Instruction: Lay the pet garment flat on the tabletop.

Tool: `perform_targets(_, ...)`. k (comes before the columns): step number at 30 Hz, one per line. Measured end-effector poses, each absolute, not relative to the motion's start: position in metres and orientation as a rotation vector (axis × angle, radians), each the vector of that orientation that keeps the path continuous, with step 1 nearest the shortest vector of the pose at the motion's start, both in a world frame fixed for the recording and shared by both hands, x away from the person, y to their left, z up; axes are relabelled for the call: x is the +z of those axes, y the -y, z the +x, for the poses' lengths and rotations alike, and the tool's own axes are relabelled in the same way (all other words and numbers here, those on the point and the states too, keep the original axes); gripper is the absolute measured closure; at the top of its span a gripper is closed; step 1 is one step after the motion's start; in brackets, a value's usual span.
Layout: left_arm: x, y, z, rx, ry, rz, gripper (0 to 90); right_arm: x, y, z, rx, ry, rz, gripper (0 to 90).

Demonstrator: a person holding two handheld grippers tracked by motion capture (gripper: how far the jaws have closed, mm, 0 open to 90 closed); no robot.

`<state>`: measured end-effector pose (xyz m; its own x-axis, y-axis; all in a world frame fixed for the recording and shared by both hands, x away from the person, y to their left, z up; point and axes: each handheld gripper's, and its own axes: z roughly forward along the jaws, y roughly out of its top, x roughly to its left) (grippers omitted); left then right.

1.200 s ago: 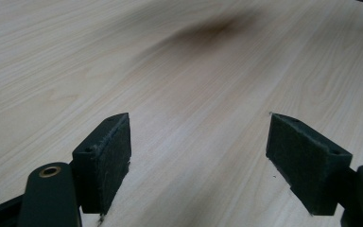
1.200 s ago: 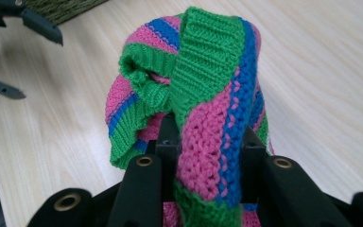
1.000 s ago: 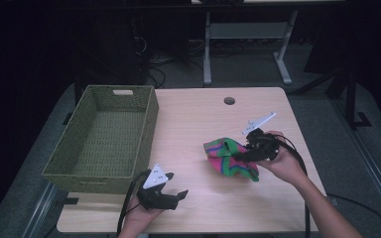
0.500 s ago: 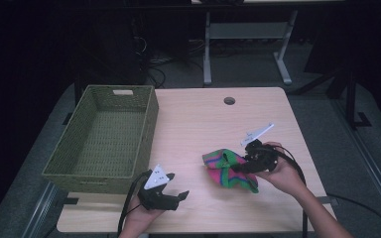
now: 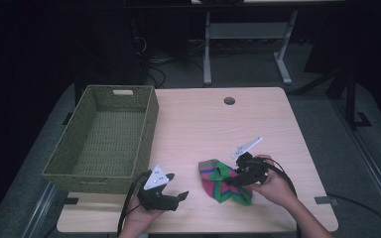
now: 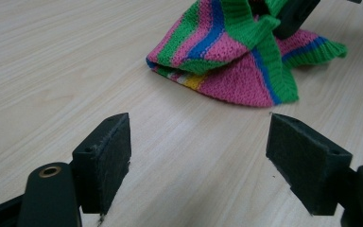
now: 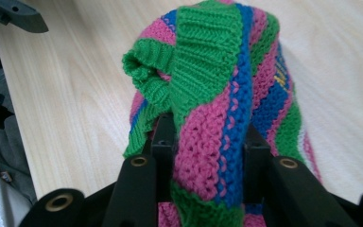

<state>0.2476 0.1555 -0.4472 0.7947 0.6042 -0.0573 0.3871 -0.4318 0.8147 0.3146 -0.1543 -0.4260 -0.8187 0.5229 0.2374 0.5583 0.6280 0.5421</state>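
High view, cloth: striped knitted cloth (image 5: 224, 181) low on the counter (image 5: 213, 124), lower centre-right of frame, partly bunched up in the right gripper (image 5: 234, 181).
High view, basket: woven basket (image 5: 104, 139) at left, holding nothing; cloth not yet inside.
Left gripper view: left gripper (image 6: 198, 156) jaws wide apart over bare wood, cloth (image 6: 236, 61) ahead at upper right.
Right gripper view: jaws clamped on a fold of cloth (image 7: 217, 113), lately easing wider.
Left to do, probably: carrying to basket, letting go.
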Motion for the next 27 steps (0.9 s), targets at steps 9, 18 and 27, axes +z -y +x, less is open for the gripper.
perform_targets(9, -0.447, -0.155, 0.247, 0.306, -0.733, 2.077, 22.6, -0.445, 0.144, 0.304, -0.898, 2.809, -0.881, 59.3)
perform_targets(18, -0.447, -0.154, 0.247, 0.304, -0.728, 2.079, 22.6, -0.447, 0.148, 0.3, -0.968, 2.784, -0.856, 46.6)
perform_targets(27, -0.446, -0.155, 0.247, 0.303, -0.727, 2.079, 22.6, -0.441, 0.154, 0.295, -0.997, 2.784, -0.847, 41.5)
